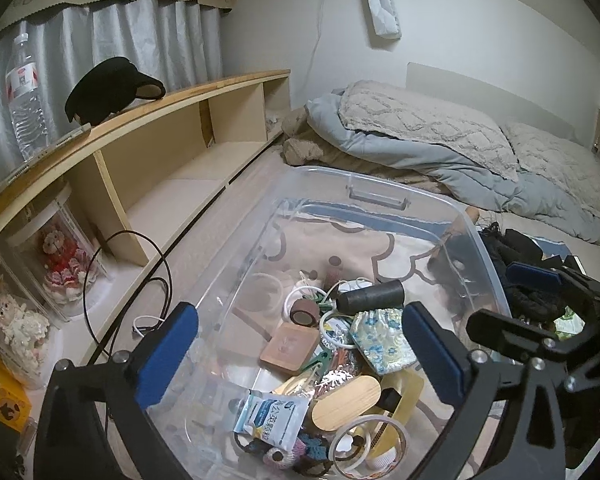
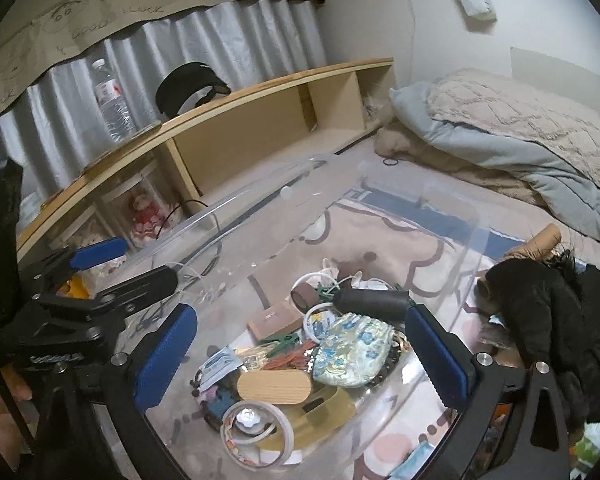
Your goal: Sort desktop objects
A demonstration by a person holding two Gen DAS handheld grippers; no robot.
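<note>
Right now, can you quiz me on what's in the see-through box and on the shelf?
1. True or false: the black cylinder lies inside the clear bin.
2. What stands on the wooden shelf beside the black visor?
A. a mug
B. a water bottle
C. a lamp
3. Fill in: the jaws of the left gripper and right gripper are both ____.

Key: 1 true; 2 B; 3 open, nothing between them.

Both my wrist cameras look steeply down along my jaws, close over the clear storage bin of clutter; each catches the wooden shelf and bed behind.
</note>
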